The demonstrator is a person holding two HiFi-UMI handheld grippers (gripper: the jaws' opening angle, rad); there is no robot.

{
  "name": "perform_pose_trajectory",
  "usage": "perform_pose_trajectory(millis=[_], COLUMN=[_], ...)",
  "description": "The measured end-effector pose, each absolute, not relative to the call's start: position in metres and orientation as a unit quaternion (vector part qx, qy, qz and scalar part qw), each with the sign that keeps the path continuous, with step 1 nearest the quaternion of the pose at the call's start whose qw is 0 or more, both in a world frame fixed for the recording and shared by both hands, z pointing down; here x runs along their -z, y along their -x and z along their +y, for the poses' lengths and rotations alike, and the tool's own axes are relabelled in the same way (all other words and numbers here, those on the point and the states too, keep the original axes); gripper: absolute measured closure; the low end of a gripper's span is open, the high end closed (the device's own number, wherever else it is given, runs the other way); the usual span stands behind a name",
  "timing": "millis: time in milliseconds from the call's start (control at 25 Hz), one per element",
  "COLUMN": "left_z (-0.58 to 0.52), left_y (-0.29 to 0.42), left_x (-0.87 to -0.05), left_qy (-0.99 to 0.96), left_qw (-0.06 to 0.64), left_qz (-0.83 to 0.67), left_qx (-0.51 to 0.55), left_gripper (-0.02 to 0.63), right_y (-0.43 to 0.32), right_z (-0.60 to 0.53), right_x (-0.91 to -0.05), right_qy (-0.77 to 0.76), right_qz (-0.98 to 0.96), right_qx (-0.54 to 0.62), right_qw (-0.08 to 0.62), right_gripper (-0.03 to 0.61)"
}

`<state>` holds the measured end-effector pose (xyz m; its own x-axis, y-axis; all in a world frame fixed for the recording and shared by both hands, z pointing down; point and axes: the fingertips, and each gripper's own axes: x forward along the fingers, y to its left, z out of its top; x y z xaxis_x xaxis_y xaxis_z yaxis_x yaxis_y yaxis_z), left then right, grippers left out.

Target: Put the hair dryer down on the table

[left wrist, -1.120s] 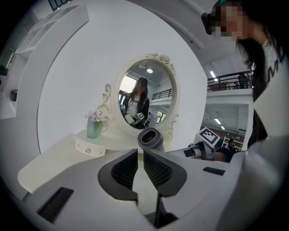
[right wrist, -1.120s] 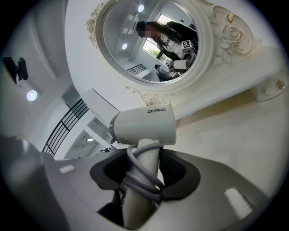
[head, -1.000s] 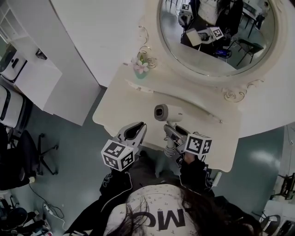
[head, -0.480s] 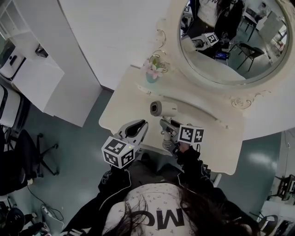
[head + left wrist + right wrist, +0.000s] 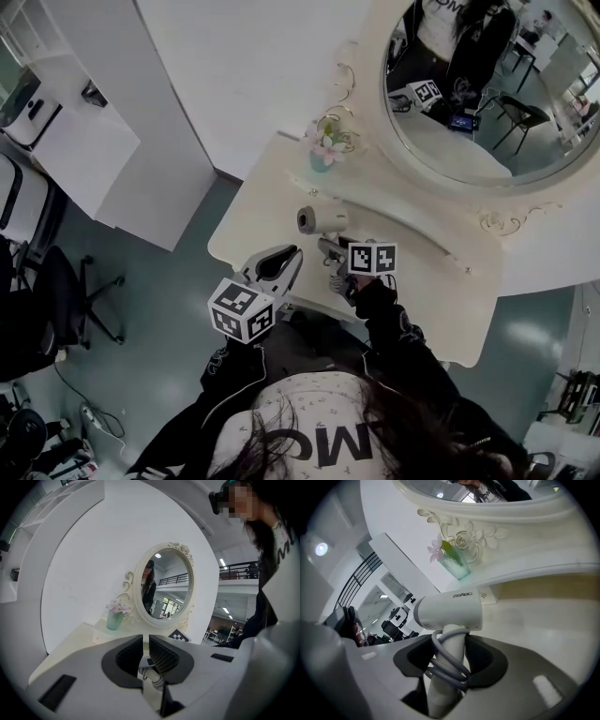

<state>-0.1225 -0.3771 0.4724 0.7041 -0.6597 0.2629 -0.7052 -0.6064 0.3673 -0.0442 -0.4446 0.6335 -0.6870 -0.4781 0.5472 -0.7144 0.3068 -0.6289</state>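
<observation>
The white hair dryer (image 5: pixel 322 220) stands upright over the left part of the cream vanity table (image 5: pixel 427 281), its nozzle facing left. My right gripper (image 5: pixel 331 253) is shut on its handle, and the grey cord is wound round that handle. In the right gripper view the hair dryer (image 5: pixel 450 611) rises from between the dark pads of the right gripper (image 5: pixel 450 665), above the tabletop (image 5: pixel 534 616). My left gripper (image 5: pixel 281 260) hovers at the table's front edge, just left of the dryer. The left gripper (image 5: pixel 144 651) is shut with nothing between its pads.
An oval mirror (image 5: pixel 487 94) in an ornate frame stands at the back of the table. A green vase of pink flowers (image 5: pixel 323 152) sits at the back left, beyond the dryer. A white wall panel (image 5: pixel 253 84) lies to the left, with grey floor (image 5: pixel 159 300) below.
My right gripper has carried the hair dryer leftward and farther in over the table, nearer the vase. The left gripper has held its place.
</observation>
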Motion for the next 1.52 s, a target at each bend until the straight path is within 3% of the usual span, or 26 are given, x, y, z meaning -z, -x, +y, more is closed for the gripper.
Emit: perform_pose_trajectory(millis=[880, 1520], left_z=[-0.375, -0.381], left_y=[0.139, 0.142], left_x=[-0.483, -0.483], left_qy=[-0.881, -0.885], left_qw=[0.237, 0.236], left_qz=[-0.403, -0.398], left_qx=[-0.07, -0.059], left_gripper=[0.594, 0.594], right_y=[0.029, 0.028], right_z=[-0.477, -0.48], right_x=[-0.686, -0.693], right_qy=[-0.414, -0.409], right_qz=[-0.786, -0.776], right_qx=[-0.353, -0.393], right_qw=[0.293, 0.275], right_gripper=[0.367, 0.337])
